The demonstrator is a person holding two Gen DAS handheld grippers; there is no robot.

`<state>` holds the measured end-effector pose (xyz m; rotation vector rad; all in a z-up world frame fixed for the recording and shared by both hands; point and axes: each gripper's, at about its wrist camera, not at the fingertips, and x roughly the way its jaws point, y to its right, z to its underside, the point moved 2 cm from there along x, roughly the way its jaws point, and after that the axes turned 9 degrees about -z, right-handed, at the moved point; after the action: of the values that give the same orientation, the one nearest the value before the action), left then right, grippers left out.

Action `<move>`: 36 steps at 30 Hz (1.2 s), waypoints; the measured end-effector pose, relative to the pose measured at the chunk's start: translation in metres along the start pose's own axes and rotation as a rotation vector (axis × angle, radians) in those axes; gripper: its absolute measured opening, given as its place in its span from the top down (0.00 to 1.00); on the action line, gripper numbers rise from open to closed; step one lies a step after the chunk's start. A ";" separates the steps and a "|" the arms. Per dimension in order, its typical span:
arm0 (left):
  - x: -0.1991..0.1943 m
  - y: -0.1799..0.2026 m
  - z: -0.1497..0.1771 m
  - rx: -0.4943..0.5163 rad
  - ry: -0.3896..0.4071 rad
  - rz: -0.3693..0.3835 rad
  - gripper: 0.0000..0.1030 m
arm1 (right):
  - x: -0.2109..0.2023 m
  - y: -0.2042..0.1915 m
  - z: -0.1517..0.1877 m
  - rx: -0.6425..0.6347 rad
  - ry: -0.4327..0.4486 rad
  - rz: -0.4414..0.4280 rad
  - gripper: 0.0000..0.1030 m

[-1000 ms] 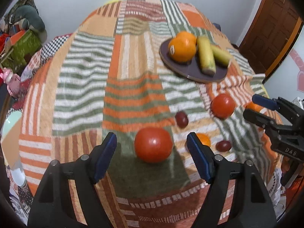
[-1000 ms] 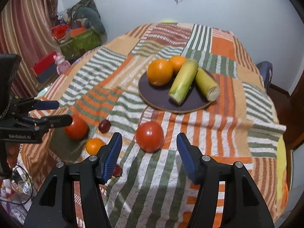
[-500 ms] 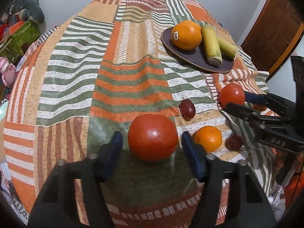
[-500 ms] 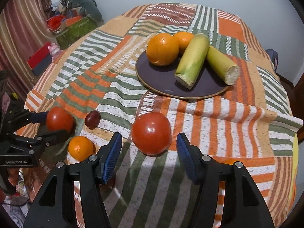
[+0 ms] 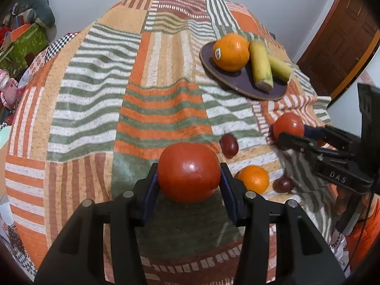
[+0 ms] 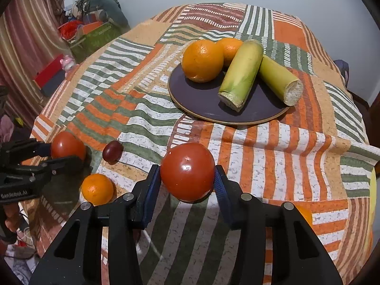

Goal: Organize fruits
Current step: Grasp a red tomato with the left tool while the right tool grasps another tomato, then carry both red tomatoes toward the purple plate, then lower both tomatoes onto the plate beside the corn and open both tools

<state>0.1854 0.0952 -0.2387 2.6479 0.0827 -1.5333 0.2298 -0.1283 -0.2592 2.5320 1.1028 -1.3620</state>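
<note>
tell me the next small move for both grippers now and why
Probably lift both straight up. The left gripper has its blue pads against a round red tomato, and the right gripper likewise clamps a second red tomato. Both fruits appear to sit on the striped patchwork cloth, short of the dark round plate.

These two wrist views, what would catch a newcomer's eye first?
Most striking are two glossy round red tomatoes: one clamped in the left tool near the table edge, the other clamped in the right tool. Behind them a dark round plate carries two oranges and two yellow-green corn cobs on the orange, green and white striped patchwork cloth.
</note>
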 end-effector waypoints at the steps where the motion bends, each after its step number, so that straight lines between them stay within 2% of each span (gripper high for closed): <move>1: -0.002 0.000 -0.002 0.001 0.005 0.001 0.53 | -0.002 0.001 -0.001 0.005 0.006 -0.005 0.60; 7: -0.018 0.009 -0.026 0.010 0.056 0.022 0.53 | -0.022 0.006 -0.011 0.012 0.065 0.005 0.60; 16: -0.017 0.035 -0.062 0.052 0.097 0.064 0.53 | -0.041 0.025 -0.031 0.023 0.144 0.038 0.60; 23: 0.006 0.059 -0.086 0.088 0.083 0.100 0.53 | -0.031 0.043 -0.045 0.030 0.143 0.064 0.59; 36: 0.057 0.092 -0.119 0.148 0.027 0.116 0.53 | -0.016 0.060 -0.068 0.010 0.143 0.069 0.60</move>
<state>0.3245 0.0156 -0.2254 2.7303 -0.1875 -1.5225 0.3088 -0.1567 -0.2222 2.6843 1.0219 -1.1897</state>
